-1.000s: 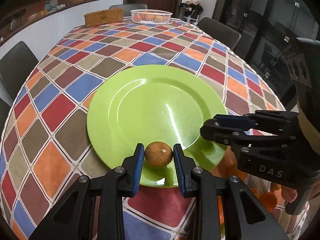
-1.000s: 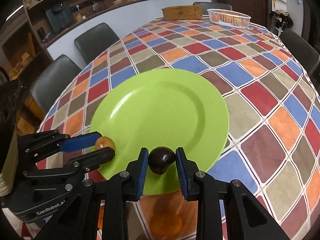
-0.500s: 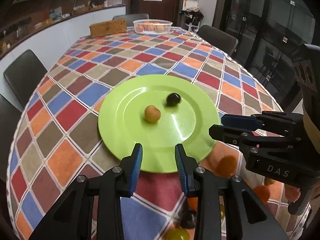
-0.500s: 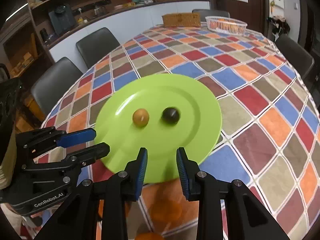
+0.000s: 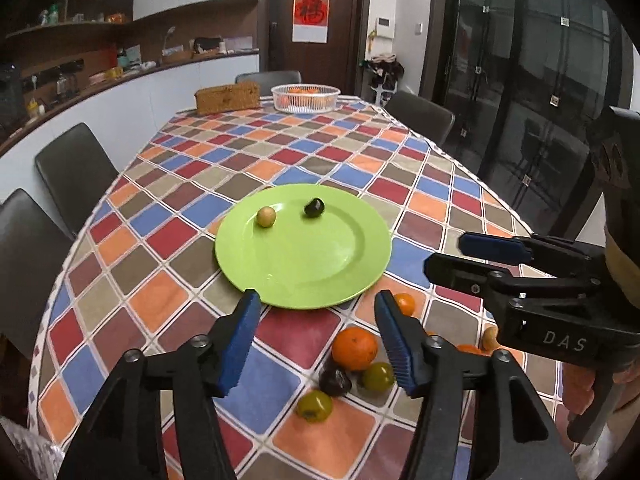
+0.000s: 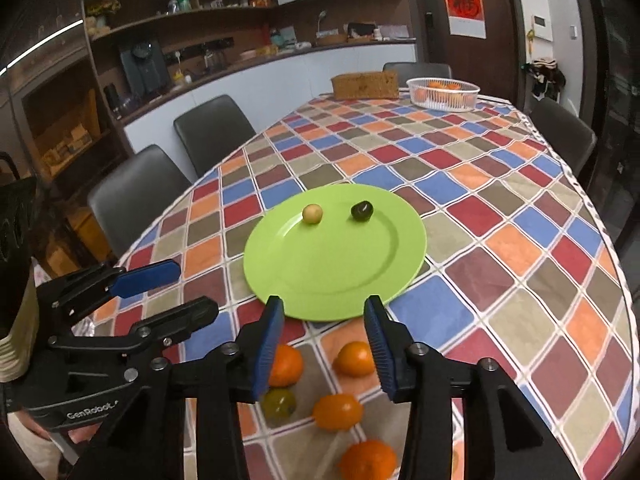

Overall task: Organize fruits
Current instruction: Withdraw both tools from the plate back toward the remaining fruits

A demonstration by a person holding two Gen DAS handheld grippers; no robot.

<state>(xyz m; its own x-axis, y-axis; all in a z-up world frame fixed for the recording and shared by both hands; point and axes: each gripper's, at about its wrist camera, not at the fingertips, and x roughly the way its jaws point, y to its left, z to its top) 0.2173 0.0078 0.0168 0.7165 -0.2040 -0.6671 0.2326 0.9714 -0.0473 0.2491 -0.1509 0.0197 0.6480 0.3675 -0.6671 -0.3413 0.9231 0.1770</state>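
Both of my claws hung over the near edge of the desk, and neither had hold of anything. The left claw was opening, its blue pads already well apart with only tablecloth and the plate's near rim showing between them. The right claw was opening too, a little narrower, also empty.

On the green plate lay two small fruits, a tan one and a dark one, near each other but apart, toward the far side. The loose pile still sat on the cloth between the plate and me: an orange, a dark plum-like fruit touching it, and two green fruits close by. From the right claw's view I saw several more oranges and one green fruit.

As I judged it, the next pick was in hand. To do it well I would send each claw to a fruit on its own side, keep the jaws wider than the fruit until the pads straddled its middle, and close gently, since round fruit rolls. The orange and the dark fruit touched, so I would come at them from their free sides.
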